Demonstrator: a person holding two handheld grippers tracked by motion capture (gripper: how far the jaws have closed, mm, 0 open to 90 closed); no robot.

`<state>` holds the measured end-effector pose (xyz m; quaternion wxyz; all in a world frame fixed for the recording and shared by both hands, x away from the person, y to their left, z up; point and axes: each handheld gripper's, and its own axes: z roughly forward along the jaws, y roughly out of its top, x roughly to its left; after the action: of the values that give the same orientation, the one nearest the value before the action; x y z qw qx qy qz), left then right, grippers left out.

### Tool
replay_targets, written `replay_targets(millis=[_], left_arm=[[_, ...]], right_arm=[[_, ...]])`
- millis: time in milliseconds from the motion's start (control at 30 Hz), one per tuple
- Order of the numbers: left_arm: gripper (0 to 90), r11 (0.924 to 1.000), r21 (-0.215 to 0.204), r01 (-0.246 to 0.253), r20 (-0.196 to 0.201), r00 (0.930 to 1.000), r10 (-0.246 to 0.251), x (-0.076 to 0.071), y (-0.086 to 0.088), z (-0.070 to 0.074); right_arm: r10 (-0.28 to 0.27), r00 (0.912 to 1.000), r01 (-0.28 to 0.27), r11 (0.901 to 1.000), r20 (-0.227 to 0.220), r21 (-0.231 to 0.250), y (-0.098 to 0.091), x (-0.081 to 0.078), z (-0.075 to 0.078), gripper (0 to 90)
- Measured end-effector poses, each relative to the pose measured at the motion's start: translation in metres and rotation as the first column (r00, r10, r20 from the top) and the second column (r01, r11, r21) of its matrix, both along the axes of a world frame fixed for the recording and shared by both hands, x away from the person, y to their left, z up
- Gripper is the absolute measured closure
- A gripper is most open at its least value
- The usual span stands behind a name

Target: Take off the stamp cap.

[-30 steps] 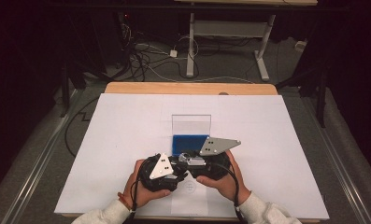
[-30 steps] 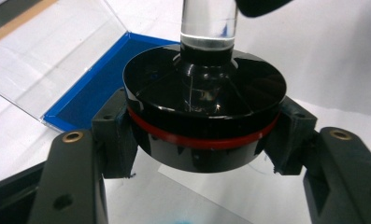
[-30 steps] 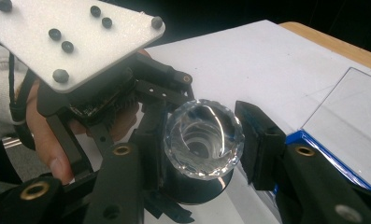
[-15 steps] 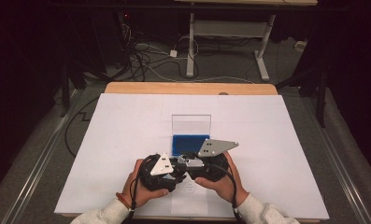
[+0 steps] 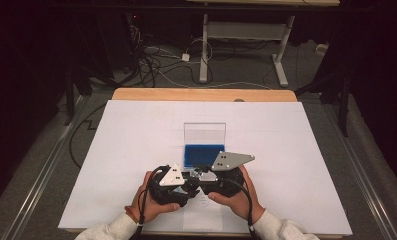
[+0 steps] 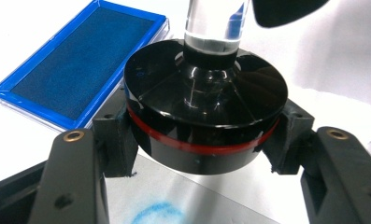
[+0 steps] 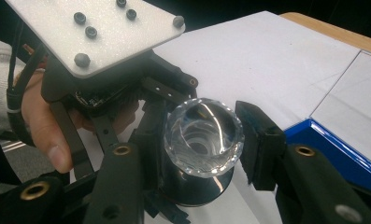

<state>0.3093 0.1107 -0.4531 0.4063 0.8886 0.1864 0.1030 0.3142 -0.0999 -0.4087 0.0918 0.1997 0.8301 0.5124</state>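
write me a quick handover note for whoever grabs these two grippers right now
Left gripper: fingers shut on the black base of the stamp, held just above the paper.
Right gripper: fingers shut on the stamp's clear handle.
Ink pad lies open, lid up, just beyond the grippers on the white sheet.
Done: a faint blue ring print already sits below the stamp.
Left: probably set the stamp down and let go.

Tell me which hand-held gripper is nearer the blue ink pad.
Right. The right hand-held gripper sits at the blue ink pad's near edge; the left hand-held gripper sits slightly farther back.
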Motion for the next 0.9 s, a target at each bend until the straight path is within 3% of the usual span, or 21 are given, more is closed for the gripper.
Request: replay_targets(millis=[400, 467, 500, 600, 767, 900], left_arm=[[36.6, 0.9997, -0.016, 0.021, -0.016, 0.9996, -0.021, 0.0, 0.001, -0.001], [36.6, 0.9994, 0.029, 0.016, 0.037, 0.9992, -0.017, -0.004, 0.0, 0.0], [36.6, 0.9994, 0.029, 0.016, 0.037, 0.9992, -0.017, -0.004, 0.0, 0.0], [36.7, 0.997, 0.077, 0.007, 0.09, 0.9958, -0.014, -0.008, -0.001, 0.004], [36.7, 0.9939, 0.11, 0.002, 0.098, 0.9951, -0.013, -0.01, -0.004, 0.003], [36.7, 0.9937, 0.112, 0.005, 0.097, 0.9951, -0.016, -0.01, -0.003, 0.003]], right_arm=[[-0.023, 0.9997, 0.022, 0.9994, 0.007, 0.026, -0.001, -0.005, -0.003, 56.9], [-0.021, 0.9998, 0.021, 0.9995, -0.001, 0.023, -0.001, -0.006, -0.003, 57.0], [-0.021, 0.9998, 0.021, 0.9995, -0.001, 0.023, -0.001, -0.006, -0.003, 57.0], [-0.005, 0.999, 0.006, 0.999, -0.044, 0.043, -0.006, 0.0, -0.003, 57.2], [0.01, 0.9984, -0.008, 0.9995, -0.055, 0.031, -0.005, 0.001, -0.004, 57.2], [0.01, 0.9975, -0.008, 0.9992, -0.07, 0.038, -0.006, 0.003, -0.005, 57.2]])
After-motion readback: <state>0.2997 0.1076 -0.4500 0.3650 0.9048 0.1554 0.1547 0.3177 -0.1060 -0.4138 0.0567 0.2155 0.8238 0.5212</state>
